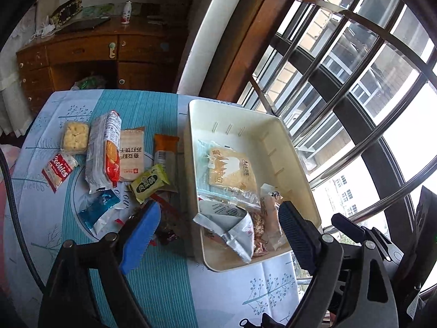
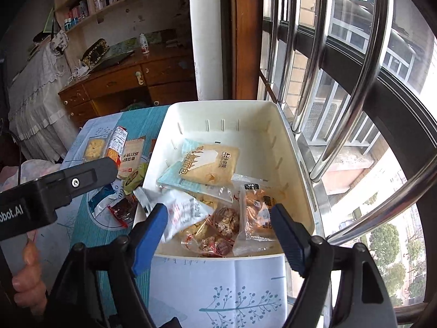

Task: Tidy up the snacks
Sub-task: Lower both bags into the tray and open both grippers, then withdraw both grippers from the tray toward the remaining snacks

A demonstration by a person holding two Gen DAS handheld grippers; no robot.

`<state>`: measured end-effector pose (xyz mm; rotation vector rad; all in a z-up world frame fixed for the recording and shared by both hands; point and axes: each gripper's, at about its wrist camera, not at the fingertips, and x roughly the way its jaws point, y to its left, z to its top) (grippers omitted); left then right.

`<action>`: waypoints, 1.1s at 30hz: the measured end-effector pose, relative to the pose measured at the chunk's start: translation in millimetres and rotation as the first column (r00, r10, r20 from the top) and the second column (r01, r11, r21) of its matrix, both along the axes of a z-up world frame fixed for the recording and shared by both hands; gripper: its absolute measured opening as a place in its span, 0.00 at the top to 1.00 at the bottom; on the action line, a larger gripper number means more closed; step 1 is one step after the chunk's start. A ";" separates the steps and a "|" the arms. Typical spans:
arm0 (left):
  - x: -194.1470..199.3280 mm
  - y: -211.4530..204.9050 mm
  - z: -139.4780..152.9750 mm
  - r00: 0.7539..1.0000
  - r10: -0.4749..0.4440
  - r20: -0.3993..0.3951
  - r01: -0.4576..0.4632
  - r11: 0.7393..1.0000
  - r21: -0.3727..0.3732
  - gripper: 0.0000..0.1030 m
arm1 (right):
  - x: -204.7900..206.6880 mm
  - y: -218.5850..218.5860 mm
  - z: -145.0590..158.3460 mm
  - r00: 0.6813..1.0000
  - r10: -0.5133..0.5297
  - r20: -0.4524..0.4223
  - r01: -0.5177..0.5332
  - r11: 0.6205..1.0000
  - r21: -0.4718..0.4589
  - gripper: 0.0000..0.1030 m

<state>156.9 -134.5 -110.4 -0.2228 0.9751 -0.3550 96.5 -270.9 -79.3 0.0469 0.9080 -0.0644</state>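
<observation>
A cream plastic bin (image 1: 232, 114) (image 2: 218, 112) stands on the table by the window and holds several snack packets, among them a tan bread packet (image 1: 232, 168) (image 2: 210, 168) and a white packet (image 1: 232, 225) (image 2: 183, 213). Loose snacks lie left of the bin: a long biscuit sleeve (image 1: 105, 150), a green pastry packet (image 1: 148, 181), a Cookies packet (image 1: 58, 169), a blue packet (image 1: 97, 210). My left gripper (image 1: 218, 214) is open and empty over the bin's near left edge. My right gripper (image 2: 218, 220) is open and empty above the bin's near end.
The table has a blue and white patterned cloth (image 1: 164, 287). A window with steel bars (image 1: 355, 82) runs close along the bin's right side. A wooden desk (image 1: 90, 52) stands behind the table. The left gripper's body (image 2: 54, 188) shows at the left of the right wrist view.
</observation>
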 end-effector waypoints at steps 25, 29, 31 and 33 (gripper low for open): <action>23.5 167.9 -38.0 0.982 0.162 -0.100 -0.136 0.964 0.227 0.15 | 27.0 120.1 -19.2 0.992 0.085 -0.094 -0.081 0.996 0.045 0.24; 38.2 190.6 -46.1 0.981 0.158 -0.112 -0.120 0.950 0.287 0.15 | 33.3 140.5 -26.1 0.990 0.085 -0.110 -0.078 0.995 0.067 0.24; 46.4 199.4 -50.3 0.981 0.152 -0.122 -0.107 0.944 0.311 0.15 | 36.8 151.1 -31.1 0.989 0.087 -0.119 -0.076 0.993 0.088 0.24; 56.3 208.0 -56.1 0.982 0.139 -0.130 -0.089 0.939 0.332 0.15 | 41.6 160.6 -36.4 0.988 0.086 -0.127 -0.072 0.991 0.109 0.24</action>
